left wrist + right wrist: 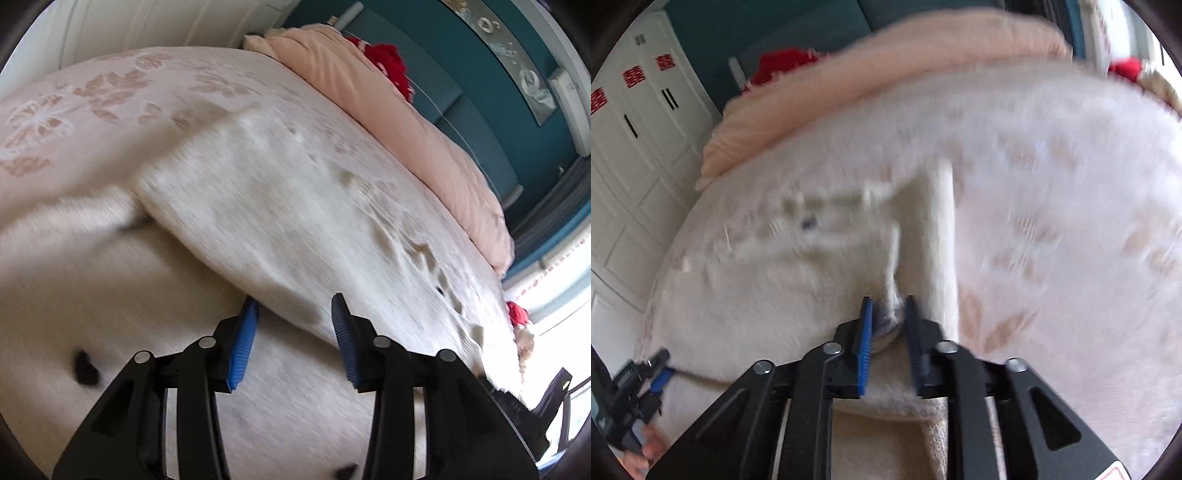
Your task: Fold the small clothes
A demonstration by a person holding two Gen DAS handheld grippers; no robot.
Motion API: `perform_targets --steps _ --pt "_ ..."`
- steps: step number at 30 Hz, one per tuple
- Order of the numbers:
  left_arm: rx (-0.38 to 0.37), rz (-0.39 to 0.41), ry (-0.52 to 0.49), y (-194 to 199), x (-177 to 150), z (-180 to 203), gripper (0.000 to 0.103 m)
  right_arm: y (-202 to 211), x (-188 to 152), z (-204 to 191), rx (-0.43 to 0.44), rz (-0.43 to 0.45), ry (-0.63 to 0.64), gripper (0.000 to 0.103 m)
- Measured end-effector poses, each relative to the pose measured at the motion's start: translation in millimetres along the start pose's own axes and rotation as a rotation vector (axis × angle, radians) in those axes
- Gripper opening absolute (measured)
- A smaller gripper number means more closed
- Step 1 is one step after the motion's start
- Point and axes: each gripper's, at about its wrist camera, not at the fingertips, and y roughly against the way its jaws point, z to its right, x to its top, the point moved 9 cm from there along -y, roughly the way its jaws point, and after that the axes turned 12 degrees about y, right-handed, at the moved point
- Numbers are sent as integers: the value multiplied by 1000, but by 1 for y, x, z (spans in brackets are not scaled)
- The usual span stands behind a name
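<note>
A cream fleece garment (258, 206) lies on the bed, partly folded, with a flap over its lower part. It also shows in the right wrist view (812, 258), blurred. My left gripper (293, 314) is open just above the flap's near edge, holding nothing. My right gripper (888, 314) is shut on a bunched fold of the garment, a sleeve or edge strip (938, 240) running away from it. The left gripper (659, 373) shows at the lower left of the right wrist view.
The bed has a pale pink floral cover (92, 92). A peach duvet (406, 122) and red cloth (391, 66) lie along the far side by a teal headboard (480, 110). White wardrobe doors (635, 155) stand to the left.
</note>
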Motion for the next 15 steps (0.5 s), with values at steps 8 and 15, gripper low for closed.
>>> perform_targets --steps 8,15 --pt "-18 -82 -75 -20 -24 13 42 -76 29 -63 142 -142 132 16" --pt "-12 -72 -119 -24 -23 13 42 -143 30 -79 38 -183 231 9"
